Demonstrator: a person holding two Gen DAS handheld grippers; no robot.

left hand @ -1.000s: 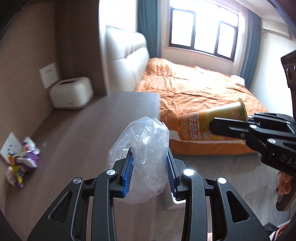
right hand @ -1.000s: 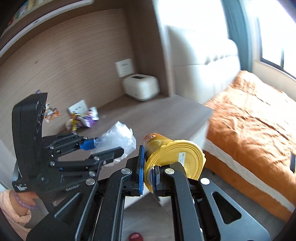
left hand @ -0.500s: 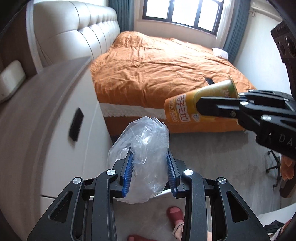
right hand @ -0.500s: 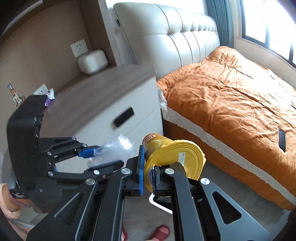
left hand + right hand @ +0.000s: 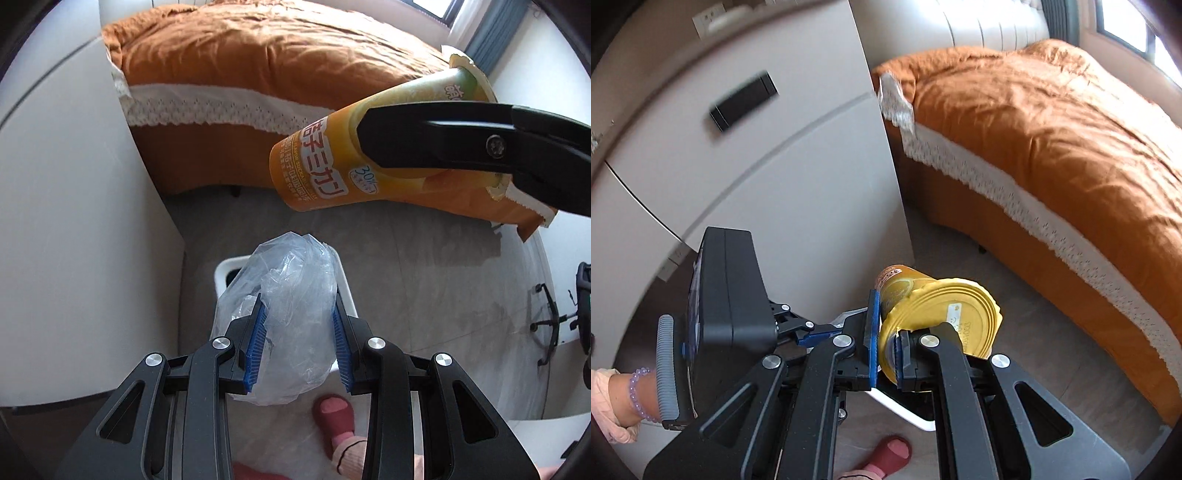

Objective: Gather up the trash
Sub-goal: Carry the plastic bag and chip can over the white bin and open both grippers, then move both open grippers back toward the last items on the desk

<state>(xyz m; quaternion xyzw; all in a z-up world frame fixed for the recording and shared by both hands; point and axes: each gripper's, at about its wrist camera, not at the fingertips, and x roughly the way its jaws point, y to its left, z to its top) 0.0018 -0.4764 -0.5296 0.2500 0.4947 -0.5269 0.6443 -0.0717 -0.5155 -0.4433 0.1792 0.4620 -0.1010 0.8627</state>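
Note:
A crumpled clear plastic bag (image 5: 291,317) is pinched between the blue pads of my left gripper (image 5: 298,332), which is shut on it. Directly below the bag sits a white trash bin (image 5: 347,291) on the floor, mostly hidden by the bag. My right gripper (image 5: 886,336) is shut on the rim of a yellow-orange drink cup (image 5: 938,317), whose foil lid faces the right wrist camera. In the left wrist view the cup (image 5: 332,170) hangs tilted above and to the right of the bag, gripped by the right gripper's black fingers (image 5: 436,136). The bin's white edge (image 5: 905,410) shows under the right gripper.
A white bedside cabinet (image 5: 768,162) with a dark drawer handle (image 5: 742,99) stands at left. A bed with an orange cover (image 5: 1052,122) fills the right. Grey floor lies between them. A person's red slipper (image 5: 332,417) is beside the bin, and an office chair base (image 5: 550,325) stands far right.
Both grippers have dropped from cabinet-top height toward the floor and tilted downward, still holding the bag and cup. The white bin has come into view under them.

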